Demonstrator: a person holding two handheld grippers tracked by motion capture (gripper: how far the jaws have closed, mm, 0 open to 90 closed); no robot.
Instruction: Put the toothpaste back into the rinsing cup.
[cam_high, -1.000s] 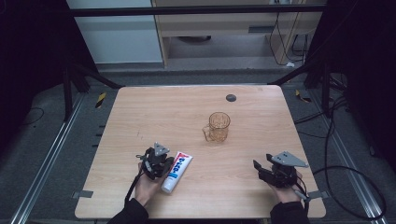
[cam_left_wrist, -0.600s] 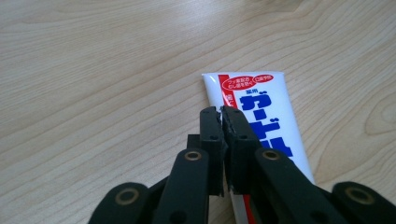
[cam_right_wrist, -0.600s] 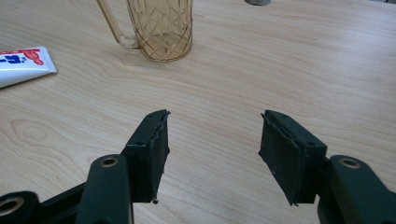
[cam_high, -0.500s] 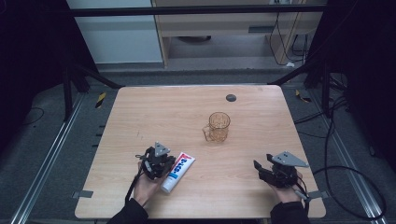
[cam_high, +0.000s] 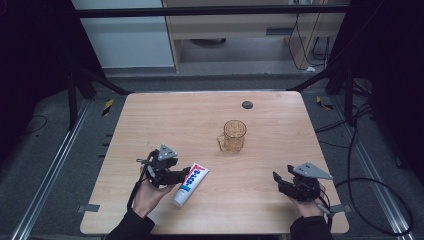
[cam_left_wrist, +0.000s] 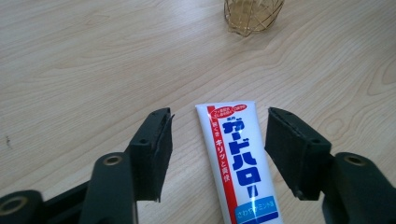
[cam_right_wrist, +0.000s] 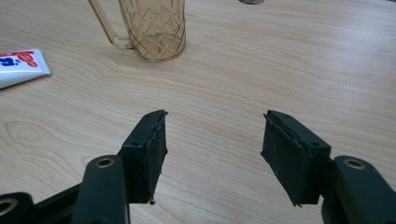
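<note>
A white toothpaste tube (cam_high: 192, 183) (cam_left_wrist: 237, 163) with blue and red print lies flat on the wooden table (cam_high: 165, 120), its crimped end pointing toward the cup. My left gripper (cam_high: 184, 175) (cam_left_wrist: 217, 126) hovers just above it. Its jaws have just been opening and stand either side of the tube without touching it. An amber glass cup (cam_high: 234, 136) (cam_right_wrist: 154, 28) with a handle stands upright near the table's middle. My right gripper (cam_high: 276, 181) (cam_right_wrist: 212, 126) rests near the front right edge. Its jaws have just been opening a little, and only bare wood lies between them.
A small dark round disc (cam_high: 247, 104) lies on the table behind the cup. In the right gripper view the tube's end (cam_right_wrist: 21, 67) lies far left. Dark frame posts and cables surround the table.
My left gripper's jaws have spread apart around the tube and the gripper has lifted slightly. The tube stays on the table. The right hand has kept its place.
</note>
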